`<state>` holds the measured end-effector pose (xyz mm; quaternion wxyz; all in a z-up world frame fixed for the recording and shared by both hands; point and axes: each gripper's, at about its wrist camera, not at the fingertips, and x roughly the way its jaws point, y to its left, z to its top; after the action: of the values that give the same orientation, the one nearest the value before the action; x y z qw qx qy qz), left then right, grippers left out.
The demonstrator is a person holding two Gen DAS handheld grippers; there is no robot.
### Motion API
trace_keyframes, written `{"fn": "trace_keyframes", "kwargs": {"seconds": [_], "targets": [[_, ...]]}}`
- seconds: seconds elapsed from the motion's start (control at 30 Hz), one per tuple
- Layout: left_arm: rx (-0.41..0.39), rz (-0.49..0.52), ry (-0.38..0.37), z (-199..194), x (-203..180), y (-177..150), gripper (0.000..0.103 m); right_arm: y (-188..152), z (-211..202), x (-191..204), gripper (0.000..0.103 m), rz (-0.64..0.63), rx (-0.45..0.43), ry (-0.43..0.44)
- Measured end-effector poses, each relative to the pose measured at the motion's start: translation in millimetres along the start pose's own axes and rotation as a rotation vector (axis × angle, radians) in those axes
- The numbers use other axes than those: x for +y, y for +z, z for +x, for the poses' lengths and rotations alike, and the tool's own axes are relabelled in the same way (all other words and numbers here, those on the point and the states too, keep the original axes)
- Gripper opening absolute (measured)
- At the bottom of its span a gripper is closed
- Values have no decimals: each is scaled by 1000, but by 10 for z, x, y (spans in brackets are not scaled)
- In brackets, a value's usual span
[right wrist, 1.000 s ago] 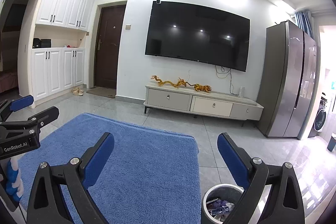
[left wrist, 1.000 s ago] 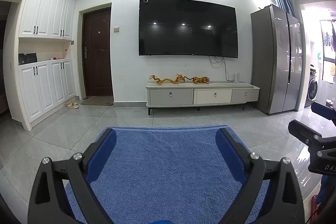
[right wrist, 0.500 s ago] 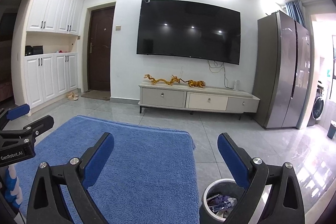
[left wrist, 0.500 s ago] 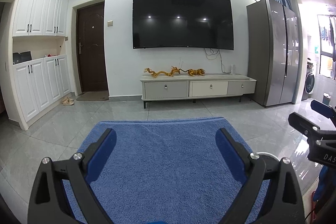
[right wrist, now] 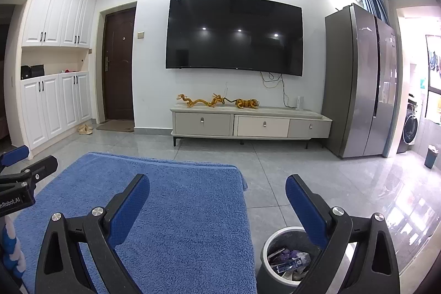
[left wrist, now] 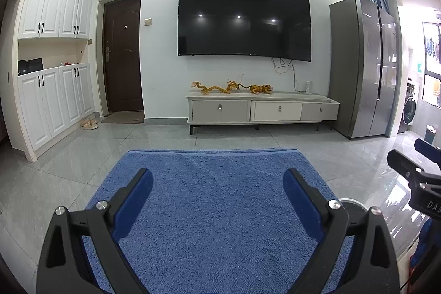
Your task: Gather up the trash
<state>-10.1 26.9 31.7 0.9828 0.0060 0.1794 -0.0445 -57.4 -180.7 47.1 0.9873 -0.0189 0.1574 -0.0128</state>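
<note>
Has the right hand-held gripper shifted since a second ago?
Yes. The right hand-held gripper swung right: the TV slid left in its view, and the trash bin shows more.

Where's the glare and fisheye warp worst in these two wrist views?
Left wrist: bright window reflections wash out the floor tiles at right; the TV bows and mirrors three ceiling spots. Right wrist: glare on the floor lower right; the fridge leans with barrel distortion. Both views: dark vignette at the corners, wall hotspots above the TV, no motion blur.
</note>
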Motion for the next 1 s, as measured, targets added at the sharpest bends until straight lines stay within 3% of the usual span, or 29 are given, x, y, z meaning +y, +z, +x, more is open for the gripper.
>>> {"fn": "trace_keyframes", "kwargs": {"seconds": [0.33, 0.67, 1.0], "targets": [[5, 1, -17, 88, -42, 16, 96, -14, 87, -86, 100, 14, 18, 6], [47, 34, -69, 249, -347, -24, 96, -125, 143, -351, 100, 53, 67, -57], [56, 73, -71, 394, -499, -52, 96, -211, 212, -457, 100, 62, 97, -93]]}}
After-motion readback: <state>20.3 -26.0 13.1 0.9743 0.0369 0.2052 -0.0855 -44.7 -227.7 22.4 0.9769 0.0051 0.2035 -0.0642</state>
